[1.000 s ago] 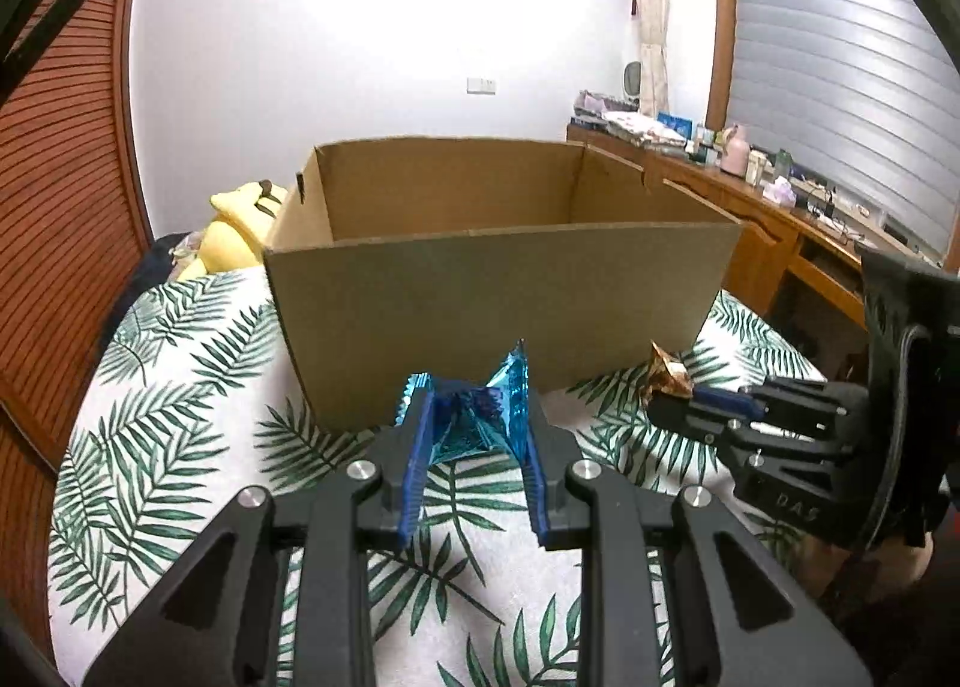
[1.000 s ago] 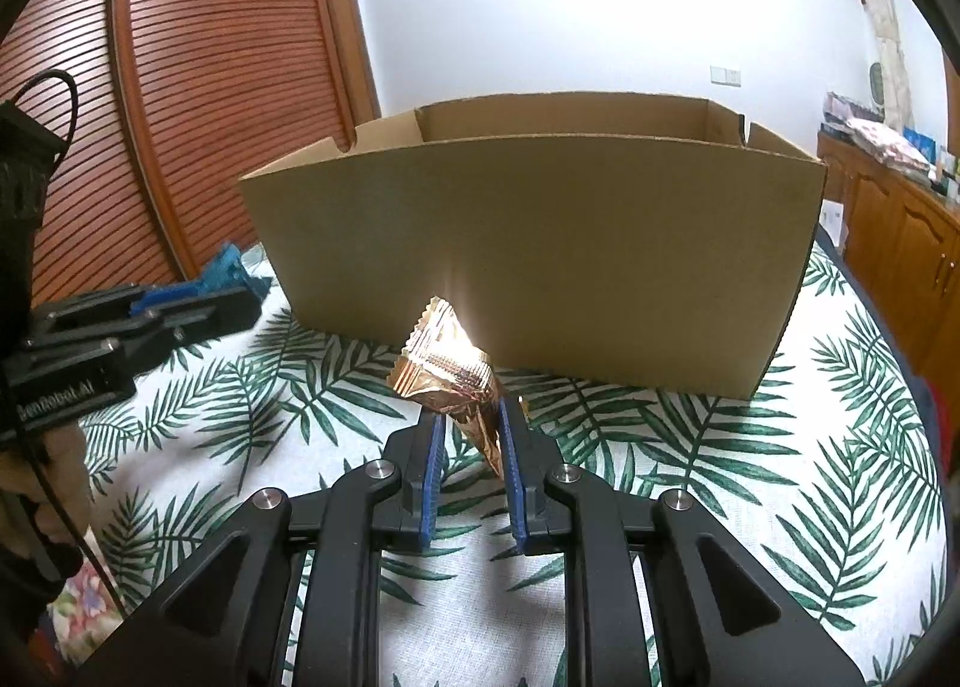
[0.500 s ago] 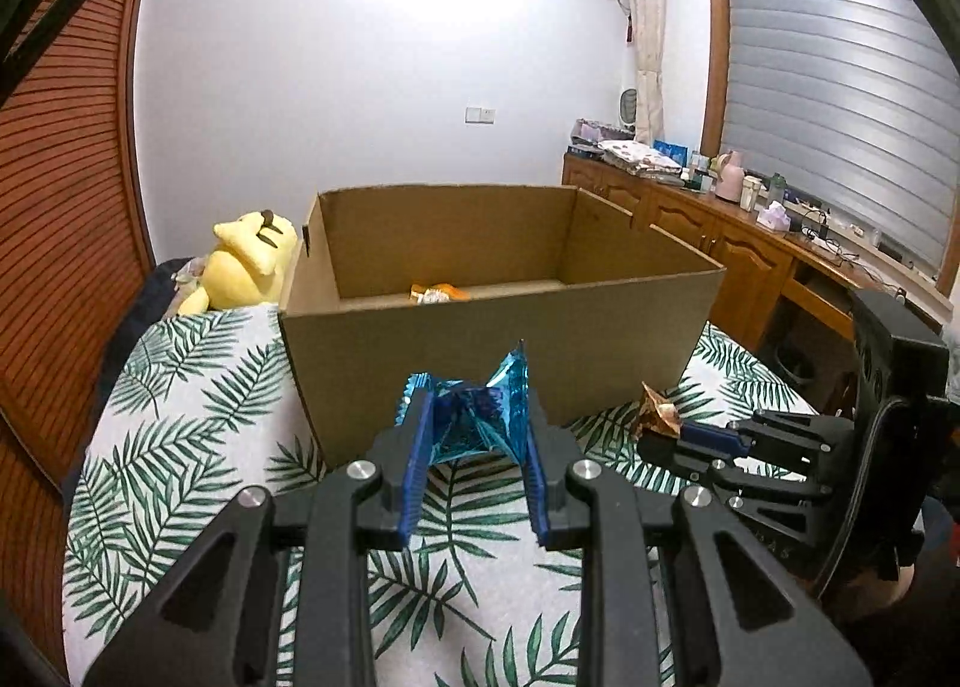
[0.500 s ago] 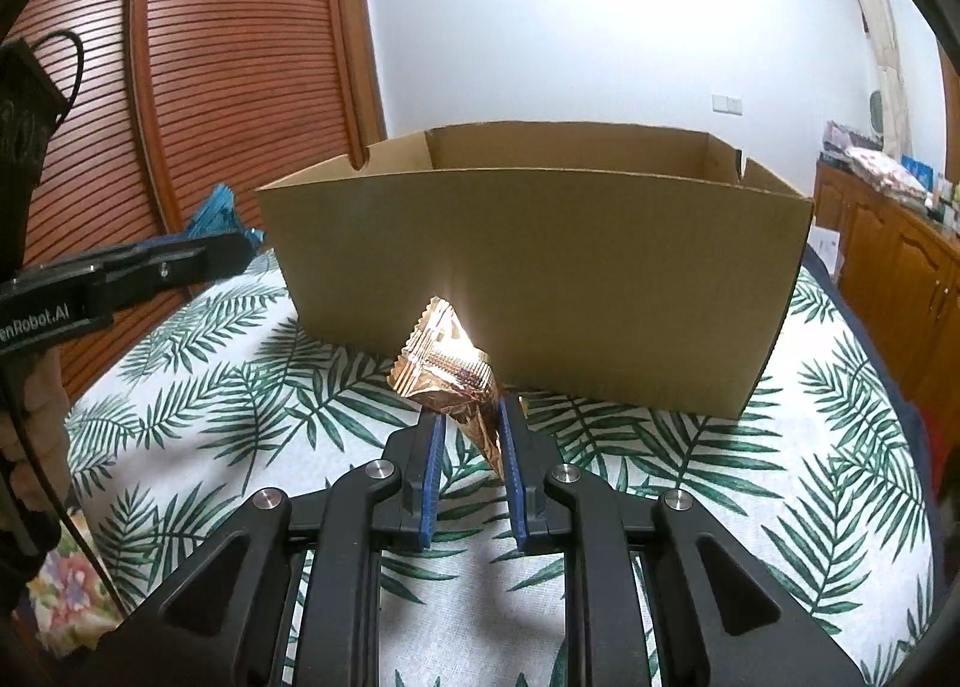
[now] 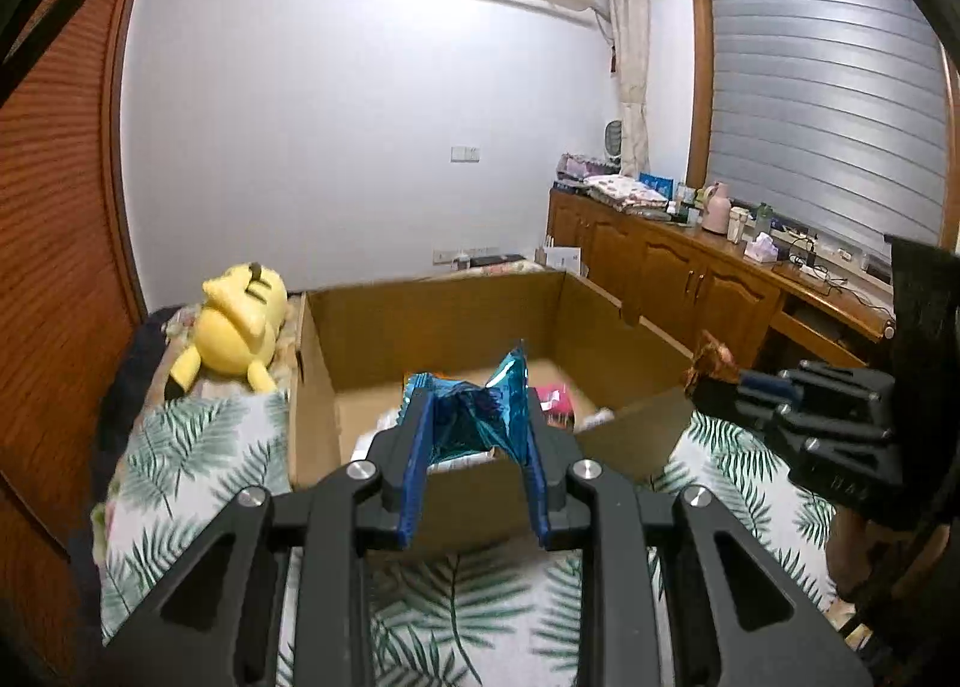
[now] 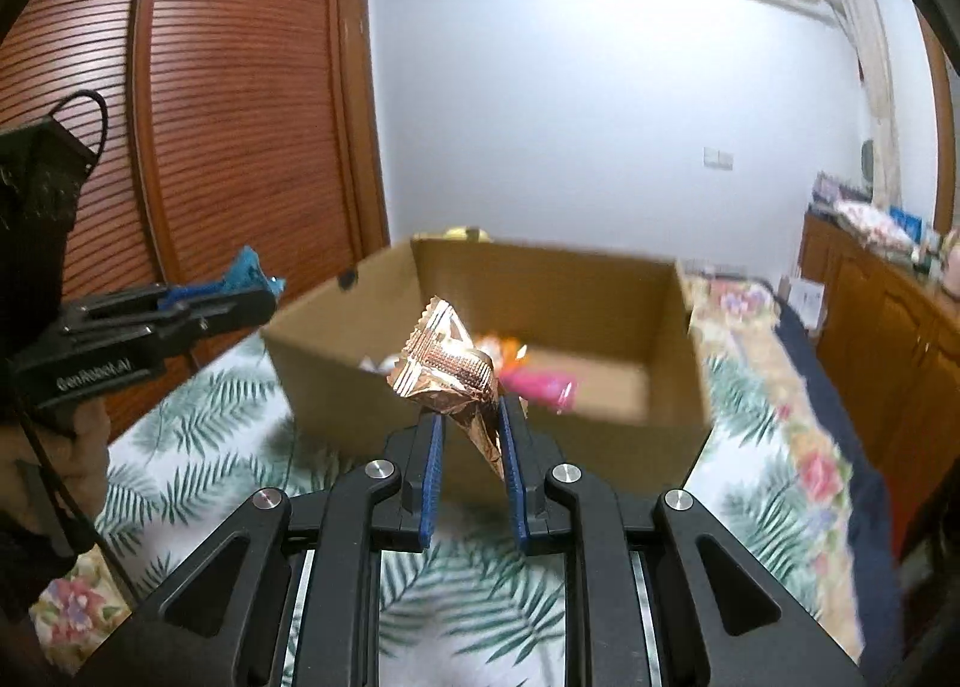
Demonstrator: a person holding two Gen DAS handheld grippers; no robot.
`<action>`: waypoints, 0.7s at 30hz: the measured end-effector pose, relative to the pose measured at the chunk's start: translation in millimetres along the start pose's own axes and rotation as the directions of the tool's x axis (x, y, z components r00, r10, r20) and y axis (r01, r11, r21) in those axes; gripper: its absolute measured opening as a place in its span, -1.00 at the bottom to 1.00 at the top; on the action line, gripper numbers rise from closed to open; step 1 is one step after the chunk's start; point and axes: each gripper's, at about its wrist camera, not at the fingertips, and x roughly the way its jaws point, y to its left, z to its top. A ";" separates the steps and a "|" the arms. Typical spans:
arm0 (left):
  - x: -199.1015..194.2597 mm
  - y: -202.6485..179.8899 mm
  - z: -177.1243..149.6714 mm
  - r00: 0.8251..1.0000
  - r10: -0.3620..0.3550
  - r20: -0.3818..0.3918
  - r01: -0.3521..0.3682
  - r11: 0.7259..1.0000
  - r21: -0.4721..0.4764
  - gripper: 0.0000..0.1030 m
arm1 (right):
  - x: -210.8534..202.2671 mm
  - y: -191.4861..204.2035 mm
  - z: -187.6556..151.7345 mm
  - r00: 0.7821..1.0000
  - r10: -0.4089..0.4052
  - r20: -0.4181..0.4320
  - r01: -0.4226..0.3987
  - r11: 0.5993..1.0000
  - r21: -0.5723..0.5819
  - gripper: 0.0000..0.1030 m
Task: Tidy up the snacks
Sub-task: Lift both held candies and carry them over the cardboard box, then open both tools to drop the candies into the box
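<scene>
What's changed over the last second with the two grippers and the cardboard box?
Both grippers rose and moved toward the cardboard box, so its inside, with snacks already on the floor, now shows. The left gripper still clamps the blue wrapper; the right gripper still clamps the gold wrapper. Nothing released; the box stayed put.

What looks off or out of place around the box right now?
Nothing stands out. The left hand-held gripper holds a blue wrapper, the right hand-held gripper a gold wrapper, both near the open cardboard box. The box stands upright and undamaged, with snacks inside and nothing spilled.
</scene>
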 end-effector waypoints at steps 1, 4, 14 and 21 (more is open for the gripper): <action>1.8 0.1 6.7 1.000 -0.005 0.004 0.005 1.000 0.008 -0.51 | -0.3 -2.1 7.0 1.000 -0.002 0.006 0.002 1.000 -0.004 -0.69; 8.1 0.2 17.9 1.000 -0.008 0.009 0.008 1.000 0.026 -0.51 | 2.9 -7.8 23.3 1.000 -0.007 0.016 0.007 1.000 -0.010 -0.69; 65.9 14.0 27.3 0.998 -0.030 -0.056 0.031 1.000 0.006 -0.50 | 36.4 -18.3 35.8 1.000 -0.020 -0.014 0.020 0.999 -0.044 -0.69; 103.6 22.9 17.7 0.992 -0.031 -0.124 0.030 0.999 -0.013 -0.50 | 72.1 -22.2 26.9 0.997 -0.025 -0.074 0.021 0.998 -0.060 -0.69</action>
